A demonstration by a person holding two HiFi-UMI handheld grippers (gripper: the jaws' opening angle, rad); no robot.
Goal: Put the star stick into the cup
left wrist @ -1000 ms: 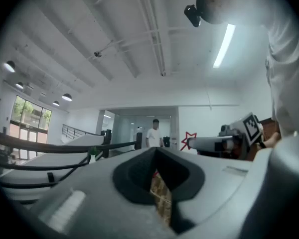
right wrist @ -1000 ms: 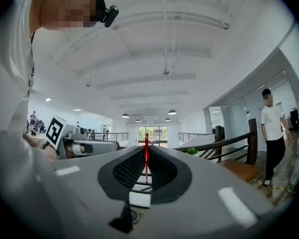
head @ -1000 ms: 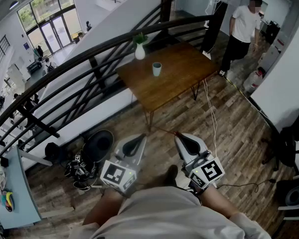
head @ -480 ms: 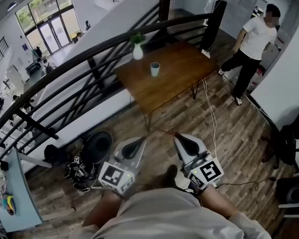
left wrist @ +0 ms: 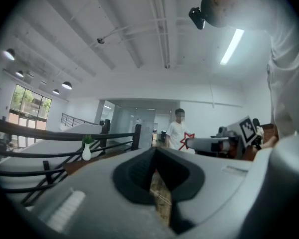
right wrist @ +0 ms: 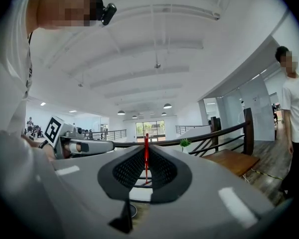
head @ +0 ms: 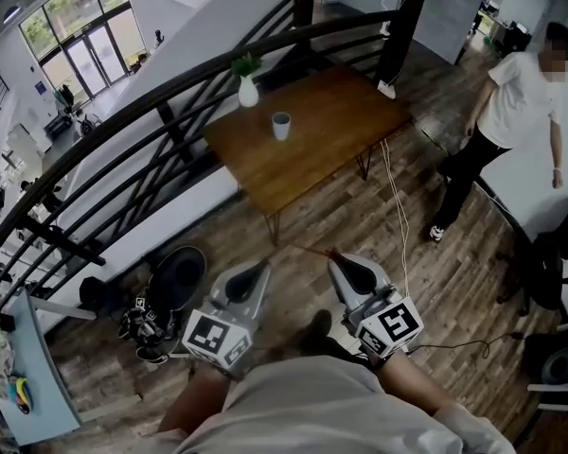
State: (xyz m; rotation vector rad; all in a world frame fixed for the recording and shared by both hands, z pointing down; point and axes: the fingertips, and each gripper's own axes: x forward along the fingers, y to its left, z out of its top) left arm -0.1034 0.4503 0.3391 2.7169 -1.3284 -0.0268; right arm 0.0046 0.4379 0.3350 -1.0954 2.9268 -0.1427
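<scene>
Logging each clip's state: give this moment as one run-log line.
right hand-held gripper: shut on star stick | left hand-held gripper: shut, empty | cup: on table, far ahead | stick not in cup

Bright daylight from windows [head: 71, 26]; fisheye edges; slightly soft focus.

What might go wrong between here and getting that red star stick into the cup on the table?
1. The cup stands far off on the table, and white cables cross the floor on the way, so tripping seems possible.
2. A person stands near the table's right end and may step into the path.
3. The right gripper pinches only the thin star stick; it might slip or tilt, or knock the vase near the cup.
</scene>
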